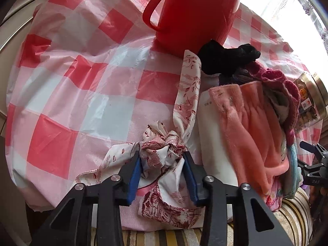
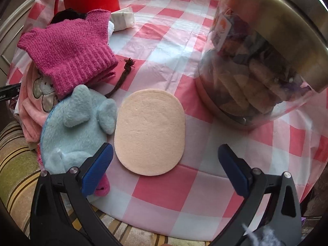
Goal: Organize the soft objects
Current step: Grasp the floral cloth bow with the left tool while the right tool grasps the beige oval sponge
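Observation:
A white scarf with red print (image 1: 164, 149), knotted in the middle, lies on the checked tablecloth (image 1: 82, 82). My left gripper (image 1: 162, 160) is shut on its knot, with a blue pad pressing on each side. One scarf end rises toward a pile of soft things: a coral fleece cloth (image 1: 246, 123), a magenta knit (image 1: 287, 86) and a black cloth (image 1: 225, 59). In the right wrist view, my right gripper (image 2: 165, 160) stands open over the near end of a flat peach oval pad (image 2: 149, 131). Its left finger is next to a light blue plush toy (image 2: 78, 127).
A red jug (image 1: 194, 14) with a handle stands behind the pile. A clear jar with a gold lid (image 2: 256, 61) lies tilted right of the oval pad. A brown cord (image 2: 123, 75) and a white packet (image 2: 123, 18) rest on the cloth. The striped table edge (image 2: 18, 153) shows at the near side.

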Available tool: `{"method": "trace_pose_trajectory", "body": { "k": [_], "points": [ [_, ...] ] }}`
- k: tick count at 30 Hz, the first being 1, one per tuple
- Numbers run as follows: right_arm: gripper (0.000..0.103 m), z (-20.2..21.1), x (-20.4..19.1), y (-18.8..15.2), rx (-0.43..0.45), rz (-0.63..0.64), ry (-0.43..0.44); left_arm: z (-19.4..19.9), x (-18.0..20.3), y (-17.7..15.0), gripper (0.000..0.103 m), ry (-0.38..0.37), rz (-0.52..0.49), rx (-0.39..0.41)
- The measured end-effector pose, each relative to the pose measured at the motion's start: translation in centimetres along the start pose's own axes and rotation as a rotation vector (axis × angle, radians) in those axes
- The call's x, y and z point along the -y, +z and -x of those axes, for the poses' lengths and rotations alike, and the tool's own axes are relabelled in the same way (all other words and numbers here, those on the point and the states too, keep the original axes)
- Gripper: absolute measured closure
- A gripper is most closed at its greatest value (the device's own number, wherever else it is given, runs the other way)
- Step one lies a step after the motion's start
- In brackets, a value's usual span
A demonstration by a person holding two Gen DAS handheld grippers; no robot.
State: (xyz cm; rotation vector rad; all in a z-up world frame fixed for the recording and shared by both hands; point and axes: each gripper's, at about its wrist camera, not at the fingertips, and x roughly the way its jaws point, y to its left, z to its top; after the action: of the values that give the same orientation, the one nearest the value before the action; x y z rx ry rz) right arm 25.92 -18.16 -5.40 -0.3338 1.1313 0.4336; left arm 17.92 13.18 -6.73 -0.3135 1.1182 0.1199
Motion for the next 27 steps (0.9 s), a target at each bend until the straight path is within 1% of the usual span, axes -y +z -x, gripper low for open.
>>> {"method": "trace_pose_trajectory", "body": {
  "k": [5,13,16,17,19,21,22,27],
  "points": [
    [0.0,-0.7,-0.3,0.2,-0.013,0.01,0.001,0.1,0.2,-0.2,0.065,0.001,-0.008,0.005],
    [0.0,-2.9,-0.4,1.5,-0.038,0.006,0.019,0.2,0.0,-0.1,0.065,-0.006,-0.005,0.011],
    [0.002,-3.4,0.0,2.0,-0.034,-0.006,0.035,0.3,-0.1,0.0,0.069,-0.011,-0.004,0.015],
    [0.003,-3.8,-0.1,2.2,-0.032,-0.006,0.038,0.4,-0.2,-0.1,0.071,-0.012,-0.005,0.017],
    [0.008,-3.8,-0.1,2.4,-0.025,0.0,0.051,0.7,-0.2,-0.1,0.075,-0.009,-0.006,0.025],
    [0.019,-3.6,-0.3,2.5,-0.012,0.003,0.054,1.0,-0.1,-0.1,0.079,0.0,-0.005,0.037],
    [0.023,-3.4,-0.2,2.5,-0.006,0.001,0.054,1.2,0.0,-0.1,0.08,0.005,-0.004,0.043],
    [0.023,-2.8,0.2,1.9,-0.007,-0.015,0.057,2.3,0.1,-0.2,0.082,0.016,0.011,0.076]
  ]
}}
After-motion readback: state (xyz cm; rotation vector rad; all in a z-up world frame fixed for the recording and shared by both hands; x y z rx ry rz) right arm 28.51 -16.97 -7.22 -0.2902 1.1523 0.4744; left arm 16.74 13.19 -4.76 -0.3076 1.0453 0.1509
